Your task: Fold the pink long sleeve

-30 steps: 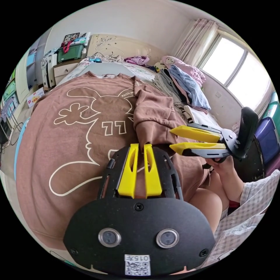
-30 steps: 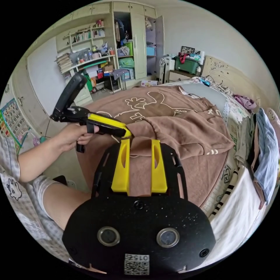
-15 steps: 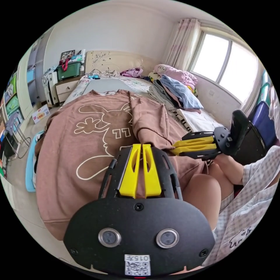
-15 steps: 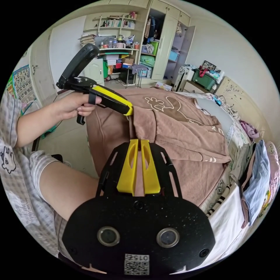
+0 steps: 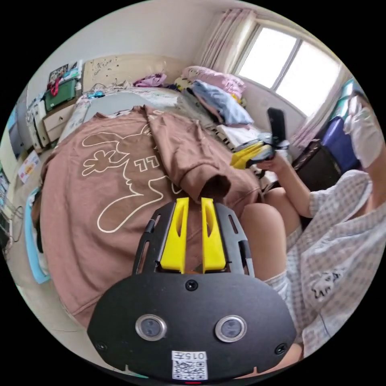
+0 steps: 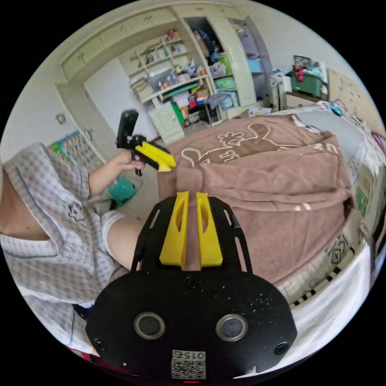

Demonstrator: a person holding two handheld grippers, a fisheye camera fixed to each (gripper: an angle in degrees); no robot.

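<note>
The dusty-pink long-sleeve sweatshirt (image 5: pixel 100 193) with a cream rabbit outline lies flat on the bed. One sleeve (image 5: pixel 181 152) is folded across its chest, and its dark cuff (image 5: pixel 215 187) lies loose. My left gripper (image 5: pixel 194 199) hovers just short of that cuff, jaws slightly apart and empty. It appears in the right gripper view (image 6: pixel 171 165) in a hand beside the sweatshirt (image 6: pixel 257 229). My right gripper (image 6: pixel 192 194) sits near the hem with a narrow gap and nothing in it. In the left gripper view the right gripper (image 5: pixel 237 163) is held off past the bed's edge.
A pile of clothes (image 5: pixel 219 96) lies by the window (image 5: pixel 289 72). The person's knee (image 5: pixel 261 229) presses against the bed. White cloth (image 6: pixel 333 289) covers the bed's near corner. Shelves and a wardrobe (image 6: pixel 193 88) stand across the floor.
Both grippers have let go of the sleeve's cuff and pulled back from it. The cuff now lies on the sweatshirt's front. The right gripper has moved off to the side.
</note>
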